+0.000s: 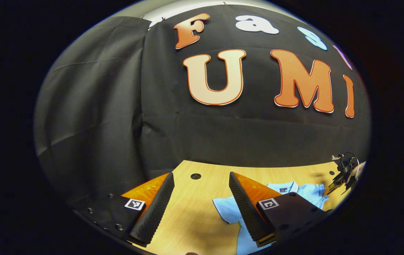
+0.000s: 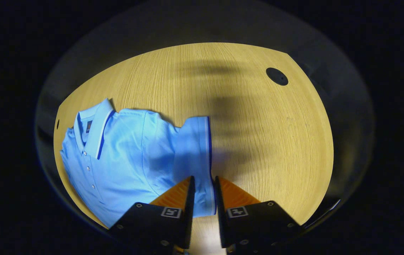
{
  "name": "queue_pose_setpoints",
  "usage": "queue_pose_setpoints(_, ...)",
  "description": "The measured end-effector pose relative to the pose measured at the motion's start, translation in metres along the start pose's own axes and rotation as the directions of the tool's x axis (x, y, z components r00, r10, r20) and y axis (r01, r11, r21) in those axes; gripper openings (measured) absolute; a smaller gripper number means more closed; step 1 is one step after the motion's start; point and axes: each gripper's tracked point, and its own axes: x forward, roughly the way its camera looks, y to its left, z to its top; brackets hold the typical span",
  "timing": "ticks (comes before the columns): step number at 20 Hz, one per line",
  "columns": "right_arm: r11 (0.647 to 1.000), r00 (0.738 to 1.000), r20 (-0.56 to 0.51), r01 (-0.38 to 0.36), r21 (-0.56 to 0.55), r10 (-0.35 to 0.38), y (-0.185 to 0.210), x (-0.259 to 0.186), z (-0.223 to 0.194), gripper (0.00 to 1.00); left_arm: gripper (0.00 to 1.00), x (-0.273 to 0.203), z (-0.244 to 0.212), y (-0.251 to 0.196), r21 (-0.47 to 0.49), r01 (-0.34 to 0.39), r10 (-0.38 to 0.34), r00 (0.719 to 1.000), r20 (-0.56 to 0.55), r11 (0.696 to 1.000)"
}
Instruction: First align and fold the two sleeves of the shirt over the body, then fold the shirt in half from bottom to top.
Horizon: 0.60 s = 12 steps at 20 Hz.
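Closest to the lens in the right gripper view, the right gripper (image 2: 203, 187) has its jaws drawn nearly together with the hem of the sleeve (image 2: 196, 148) between them. It seems pinched, but whether both fingers really press on the cloth cannot be told. This sleeve is short, with a white and dark stripe along its edge, and it belongs to the light blue polo shirt (image 2: 124, 159), which lies flat on the wooden surface (image 2: 258, 141) — collar (image 2: 94, 124) toward the left of that view, buttons running down the front.

Seen in the left gripper view, the left gripper (image 1: 202, 191) has its jaws spread wide and released, holding nothing, with bare wood between them. The shirt (image 1: 230, 209) lies to the right there, partly behind one finger. Farther off at the right edge, a second gripper (image 1: 343, 173) shows above the shirt's far side. A round hole (image 1: 195, 176) is in the surface near the black wall cloth (image 1: 117, 106).
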Motion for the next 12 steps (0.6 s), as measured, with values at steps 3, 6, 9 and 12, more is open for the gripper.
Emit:
queue_pose_setpoints(3, 1.0, 1.0, -0.002, -0.018, -0.011, 0.018, 0.006, 0.002, -0.002, 0.03, 1.0, -0.011, -0.003, 0.007, -0.004, -0.021, 0.021, 1.0, 0.0, 1.0)
queue_pose_setpoints(6, 1.0, 0.999, 0.035, -0.002, -0.019, 0.003, 0.01, -0.012, 0.002, 0.01, 0.99, -0.015, -0.007, 0.014, 0.007, -0.021, 0.021, 1.0, -0.001, 1.0)
queue_pose_setpoints(9, 1.0, 0.997, 0.072, -0.011, -0.022, 0.012, 0.026, -0.032, 0.003, 0.01, 1.0, -0.01, -0.005, 0.022, -0.008, 0.005, -0.005, 1.0, 0.008, 1.0)
queue_pose_setpoints(12, 1.0, 0.995, 0.097, -0.027, -0.007, 0.027, 0.047, -0.055, 0.0, 0.01, 1.0, 0.002, -0.002, 0.036, 0.019, 0.044, -0.045, 0.999, 0.008, 0.999)
